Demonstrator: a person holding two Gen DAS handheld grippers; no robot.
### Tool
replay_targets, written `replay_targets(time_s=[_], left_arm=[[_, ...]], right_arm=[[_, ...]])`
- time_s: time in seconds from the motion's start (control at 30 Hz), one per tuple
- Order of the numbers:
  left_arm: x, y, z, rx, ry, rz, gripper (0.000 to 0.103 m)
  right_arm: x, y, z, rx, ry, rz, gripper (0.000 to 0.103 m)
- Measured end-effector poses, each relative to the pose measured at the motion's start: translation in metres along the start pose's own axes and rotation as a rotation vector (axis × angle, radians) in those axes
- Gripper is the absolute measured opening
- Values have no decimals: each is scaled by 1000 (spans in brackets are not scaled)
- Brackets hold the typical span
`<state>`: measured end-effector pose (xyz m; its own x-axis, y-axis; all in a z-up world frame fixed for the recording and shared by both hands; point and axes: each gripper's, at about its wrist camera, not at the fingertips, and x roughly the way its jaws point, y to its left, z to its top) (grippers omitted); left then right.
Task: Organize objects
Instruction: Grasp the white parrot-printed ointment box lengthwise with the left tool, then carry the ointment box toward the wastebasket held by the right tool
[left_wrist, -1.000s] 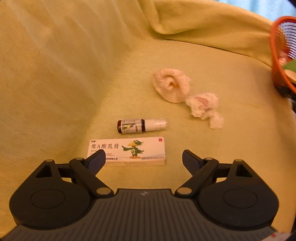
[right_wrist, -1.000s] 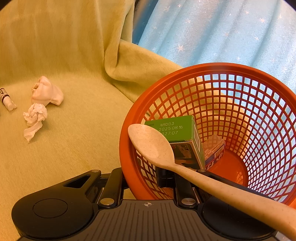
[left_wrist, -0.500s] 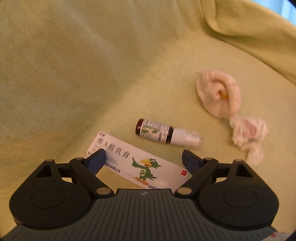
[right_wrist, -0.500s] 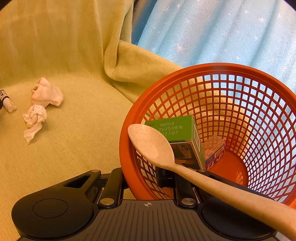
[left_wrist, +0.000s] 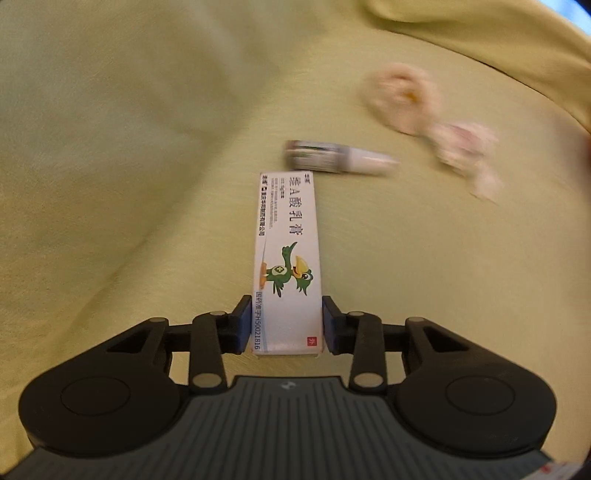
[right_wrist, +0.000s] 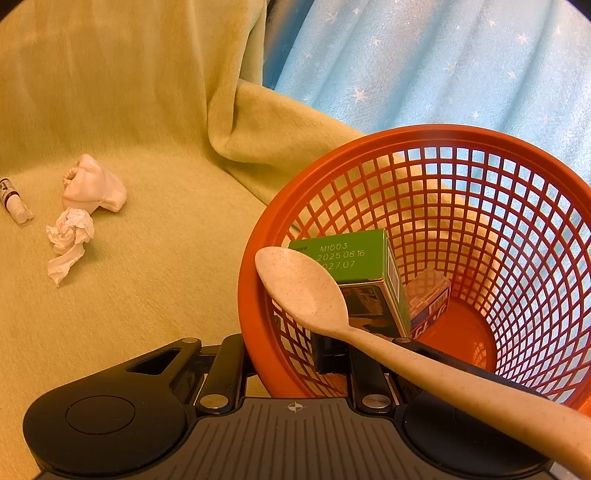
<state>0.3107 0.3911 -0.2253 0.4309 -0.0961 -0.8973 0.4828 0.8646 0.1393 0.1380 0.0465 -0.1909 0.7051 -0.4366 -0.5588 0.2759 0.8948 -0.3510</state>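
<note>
Left wrist view: left tongs (left_wrist: 286, 325) have just been closing and now clamp the near end of the white ointment box (left_wrist: 286, 258), pads flat on both long sides. A second ago the jaws stood wide with the box lying crosswise; now it runs lengthwise toward 12 o'clock. The spray bottle (left_wrist: 338, 158) lies at the box's far end, toward 1 o'clock; the rolled cloth (left_wrist: 402, 98) and crumpled tissue (left_wrist: 467, 151) lie toward 2 o'clock, all on the green blanket (left_wrist: 129, 147).

Right wrist view: right tongs (right_wrist: 295, 354) are unmoved, pinching the near wall of the orange basket (right_wrist: 436, 134). The basket holds a green carton (right_wrist: 347, 254) and a spoon (right_wrist: 306, 291).

Judgement: grasp secured; lift and transfer to basket come next.
</note>
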Motion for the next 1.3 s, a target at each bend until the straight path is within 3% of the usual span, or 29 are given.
replay_targets(time_s=[0.13, 0.23, 0.53, 0.73, 1.0, 1.3], left_arm=[[-23, -37, -13, 164, -58, -131, 33], [-25, -58, -25, 260, -64, -146, 33], [-3, -71, -29, 229, -52, -129, 36], [-14, -74, -21, 312, -48, -141, 32], [-56, -89, 15, 469, -141, -187, 32], [-93, -136, 69, 743, -210, -344, 32]], right_arm=[[0, 0, 0, -5, 1, -1, 13], [0, 0, 0, -6, 1, -1, 13], [0, 0, -1, -7, 2, -1, 13], [-1, 0, -1, -3, 1, -1, 13], [-1, 1, 0, -2, 1, -1, 14], [-1, 1, 0, 3, -1, 0, 14]])
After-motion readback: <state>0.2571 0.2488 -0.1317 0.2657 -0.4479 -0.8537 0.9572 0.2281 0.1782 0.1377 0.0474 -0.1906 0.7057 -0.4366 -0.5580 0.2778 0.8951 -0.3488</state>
